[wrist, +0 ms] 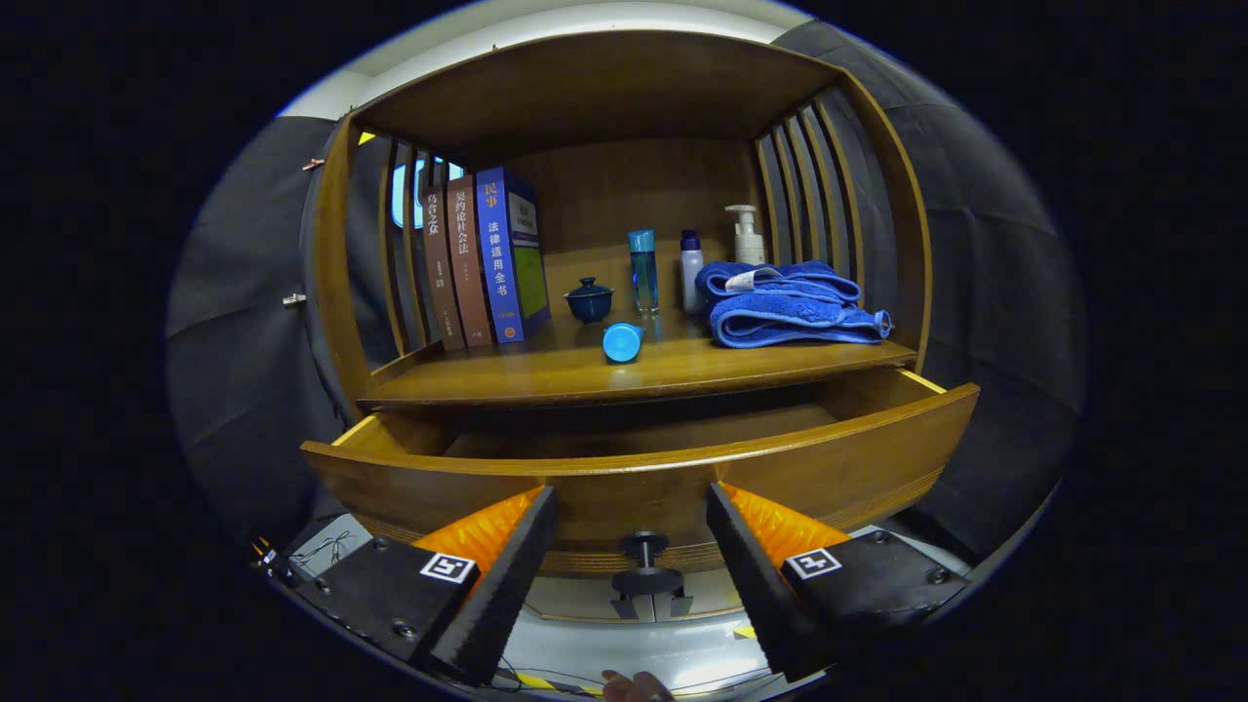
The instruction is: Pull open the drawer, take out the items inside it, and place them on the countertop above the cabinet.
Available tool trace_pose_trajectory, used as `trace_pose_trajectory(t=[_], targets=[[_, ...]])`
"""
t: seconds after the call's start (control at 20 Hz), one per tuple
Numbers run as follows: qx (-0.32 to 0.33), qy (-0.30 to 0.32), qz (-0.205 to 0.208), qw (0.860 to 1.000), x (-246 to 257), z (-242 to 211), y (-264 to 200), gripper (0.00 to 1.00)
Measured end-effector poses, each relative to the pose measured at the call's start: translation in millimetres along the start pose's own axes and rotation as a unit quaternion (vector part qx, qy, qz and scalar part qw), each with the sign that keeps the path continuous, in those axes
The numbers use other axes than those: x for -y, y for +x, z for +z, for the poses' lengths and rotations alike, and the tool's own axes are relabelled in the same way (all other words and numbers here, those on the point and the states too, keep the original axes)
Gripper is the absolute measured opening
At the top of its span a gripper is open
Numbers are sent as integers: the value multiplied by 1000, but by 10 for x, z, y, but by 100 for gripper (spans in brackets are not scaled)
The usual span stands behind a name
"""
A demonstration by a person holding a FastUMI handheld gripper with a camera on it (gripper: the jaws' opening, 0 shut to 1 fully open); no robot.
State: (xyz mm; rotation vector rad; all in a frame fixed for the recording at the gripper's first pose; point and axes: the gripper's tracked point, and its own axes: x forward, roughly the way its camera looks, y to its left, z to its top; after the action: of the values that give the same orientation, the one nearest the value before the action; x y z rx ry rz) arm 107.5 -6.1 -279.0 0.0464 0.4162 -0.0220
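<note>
Fingers of the gripper (632,502) are standing apart at the bottom of the frame, clamping nothing, with the drawer knob (644,561) sitting between them. Just beyond, the drawer (643,473) is hanging pulled open across the middle. On the countertop (624,375) above, books (483,258), a lidded cup (589,299), bottles (643,270) and a folded towel (790,302) are resting.
</note>
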Motion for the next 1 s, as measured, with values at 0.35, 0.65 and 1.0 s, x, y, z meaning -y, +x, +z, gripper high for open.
trace_pose_trajectory(t=[0.35,0.65,1.0], targets=[[1,-1,0,1000,5,63,342,100],[-5,-5,-2,1000,13,80,468,100],[-2,-17,-11,1000,-6,102,539,100]])
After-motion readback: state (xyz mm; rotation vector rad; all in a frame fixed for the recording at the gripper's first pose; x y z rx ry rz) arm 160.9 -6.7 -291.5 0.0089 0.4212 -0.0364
